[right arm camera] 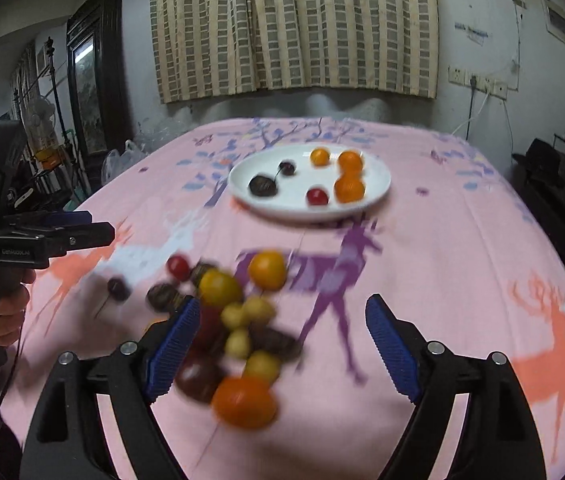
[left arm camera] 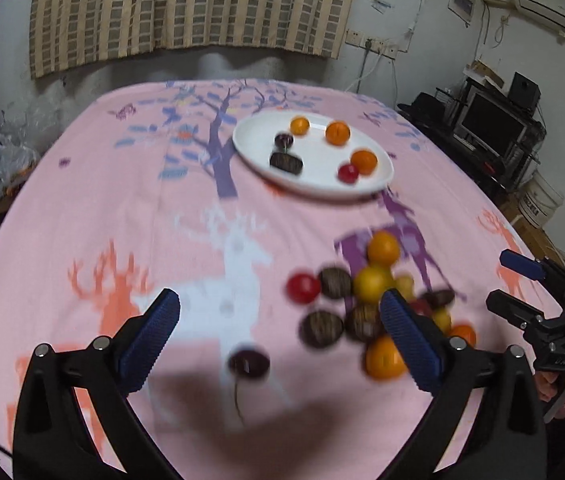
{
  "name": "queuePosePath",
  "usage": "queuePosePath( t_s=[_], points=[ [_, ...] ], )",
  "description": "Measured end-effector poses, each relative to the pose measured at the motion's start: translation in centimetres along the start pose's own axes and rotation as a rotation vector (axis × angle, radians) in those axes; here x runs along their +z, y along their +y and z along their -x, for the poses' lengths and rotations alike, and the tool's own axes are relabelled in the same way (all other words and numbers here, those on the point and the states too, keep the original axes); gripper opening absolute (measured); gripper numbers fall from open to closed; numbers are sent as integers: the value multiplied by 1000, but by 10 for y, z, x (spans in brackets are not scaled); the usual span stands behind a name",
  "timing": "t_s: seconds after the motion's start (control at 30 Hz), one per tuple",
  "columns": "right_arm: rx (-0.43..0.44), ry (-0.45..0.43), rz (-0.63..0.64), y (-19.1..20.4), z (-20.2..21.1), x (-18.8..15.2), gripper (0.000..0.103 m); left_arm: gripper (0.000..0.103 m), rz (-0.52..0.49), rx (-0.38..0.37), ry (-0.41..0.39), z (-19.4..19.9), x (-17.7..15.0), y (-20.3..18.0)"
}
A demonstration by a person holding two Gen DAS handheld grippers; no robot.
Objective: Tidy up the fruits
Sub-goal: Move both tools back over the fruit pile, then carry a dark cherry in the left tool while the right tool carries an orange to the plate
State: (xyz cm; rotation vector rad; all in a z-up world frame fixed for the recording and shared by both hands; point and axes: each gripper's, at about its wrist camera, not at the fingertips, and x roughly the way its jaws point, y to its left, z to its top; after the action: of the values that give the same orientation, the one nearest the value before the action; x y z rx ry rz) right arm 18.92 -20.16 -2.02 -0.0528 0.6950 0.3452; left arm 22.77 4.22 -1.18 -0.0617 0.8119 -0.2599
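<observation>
While both grippers hover above the desk (left arm camera: 82, 208) with nothing held, the loose pile of fruits (left arm camera: 374, 304) lies on the pink deer-print cloth at the near side, and the white plate (left arm camera: 250, 148) sits farther back, already carrying a few oranges, a red fruit and some dark ones. On the left gripper (left arm camera: 280, 336) the blue-padded fingers (left arm camera: 150, 336) stand wide apart and empty; the pile is off to its right, partly hidden behind its right-hand finger, while a single dark cherry (left arm camera: 248, 363) with a long stem lies apart from the heap, almost centred between the fingers and just ahead of them. On the right gripper (right arm camera: 278, 344) the fingers are likewise spread and empty, and the pile spills across its left finger toward the gap, with a large orange (right arm camera: 244, 402) nearest the camera. That is the relation the coming move seems to turn on: the heap sits between the two hands, but the stray cherry lines up with the left one, whereas the big orange looks easier for the right. The round fruits have no long axis to speak of (the cherry's stem trails back toward the camera), so approach angle matters little, though both views are blurred and exact contact among the piled pieces cannot be told
</observation>
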Motion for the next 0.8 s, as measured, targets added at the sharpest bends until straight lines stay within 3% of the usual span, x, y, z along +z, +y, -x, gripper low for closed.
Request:
queuePosePath(
  t_s=[0.13,0.33,0.5,0.73,0.8],
  points=[
    [-13,45,-11,11,-1,-25,85,98,-39,-9,-1,9,-40,-3],
    [3,103,-60,7,-15,-31,83,98,-104,9,-14,10,-62,-10],
    [34,162,-95,2,-26,-32,65,98,-80,-7,0,7,-61,-6],
    [170,210,-220,-18,-39,-37,62,98,-77,-17,3,6,-60,-4],
    [243,208,-257,-23,-40,-39,43,98,-61,-21,9,4,-59,-1]
  ],
)
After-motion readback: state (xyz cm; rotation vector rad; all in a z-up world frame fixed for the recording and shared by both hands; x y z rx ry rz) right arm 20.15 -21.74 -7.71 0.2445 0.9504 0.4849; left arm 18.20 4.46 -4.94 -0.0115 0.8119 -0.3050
